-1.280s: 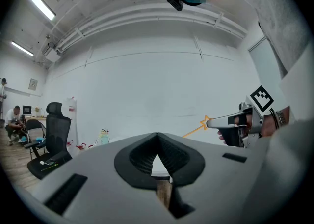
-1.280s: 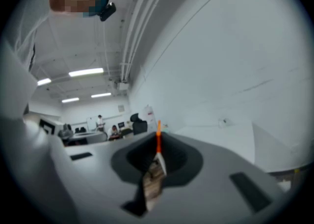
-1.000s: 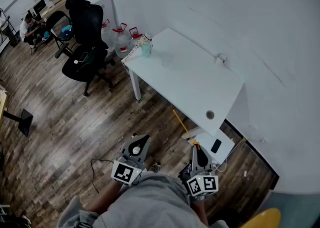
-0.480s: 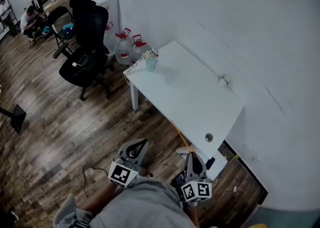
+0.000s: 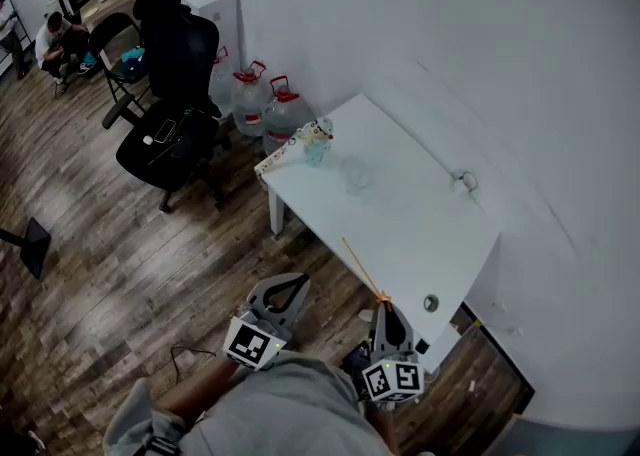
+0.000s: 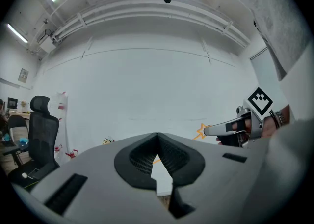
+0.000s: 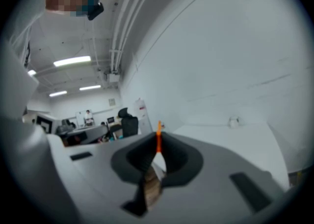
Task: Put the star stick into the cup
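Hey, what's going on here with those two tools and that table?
A person stands by a white table with a tool in each hand. The right tool is shut on a thin orange star stick pointing toward the table. The left tool is shut and empty. A small pale cup sits near the table's far corner, well away from the stick.

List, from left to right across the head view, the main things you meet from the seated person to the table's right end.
Seated person → office chair → water jugs → teal object → star stick → table hole → small white object
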The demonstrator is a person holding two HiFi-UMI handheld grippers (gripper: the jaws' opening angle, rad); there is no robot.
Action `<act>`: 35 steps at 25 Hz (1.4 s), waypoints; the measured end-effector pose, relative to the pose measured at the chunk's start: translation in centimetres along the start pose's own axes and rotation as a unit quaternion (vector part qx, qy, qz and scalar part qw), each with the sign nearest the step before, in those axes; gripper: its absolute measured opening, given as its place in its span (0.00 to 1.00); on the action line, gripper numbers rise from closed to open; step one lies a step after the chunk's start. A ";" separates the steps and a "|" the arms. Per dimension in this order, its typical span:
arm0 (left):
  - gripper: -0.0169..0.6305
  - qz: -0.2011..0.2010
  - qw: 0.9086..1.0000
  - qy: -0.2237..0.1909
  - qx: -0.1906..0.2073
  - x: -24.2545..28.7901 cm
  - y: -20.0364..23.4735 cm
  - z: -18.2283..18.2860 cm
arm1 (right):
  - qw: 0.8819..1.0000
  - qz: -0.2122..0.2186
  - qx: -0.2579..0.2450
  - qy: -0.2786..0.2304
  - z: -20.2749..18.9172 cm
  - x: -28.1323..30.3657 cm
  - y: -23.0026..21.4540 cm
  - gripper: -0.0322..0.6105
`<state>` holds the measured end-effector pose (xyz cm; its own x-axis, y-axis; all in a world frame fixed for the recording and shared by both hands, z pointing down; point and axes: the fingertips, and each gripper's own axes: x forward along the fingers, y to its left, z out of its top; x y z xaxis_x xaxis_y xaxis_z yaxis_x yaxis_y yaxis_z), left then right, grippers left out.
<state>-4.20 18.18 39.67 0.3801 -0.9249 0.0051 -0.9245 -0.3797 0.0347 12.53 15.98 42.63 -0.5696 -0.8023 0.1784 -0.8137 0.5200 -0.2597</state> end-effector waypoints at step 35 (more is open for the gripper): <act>0.07 0.013 0.999 0.033 -0.040 8.8 11.5 -1.8 | 0.999 -0.044 -0.012 0.029 2.8 15.9 -3.2 0.12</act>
<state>-11.42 5.71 41.88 0.3597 -0.9301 0.0738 -0.9297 -0.3505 0.1135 6.41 0.75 43.59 -0.5012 -0.8272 0.2540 -0.8630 0.4562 -0.2171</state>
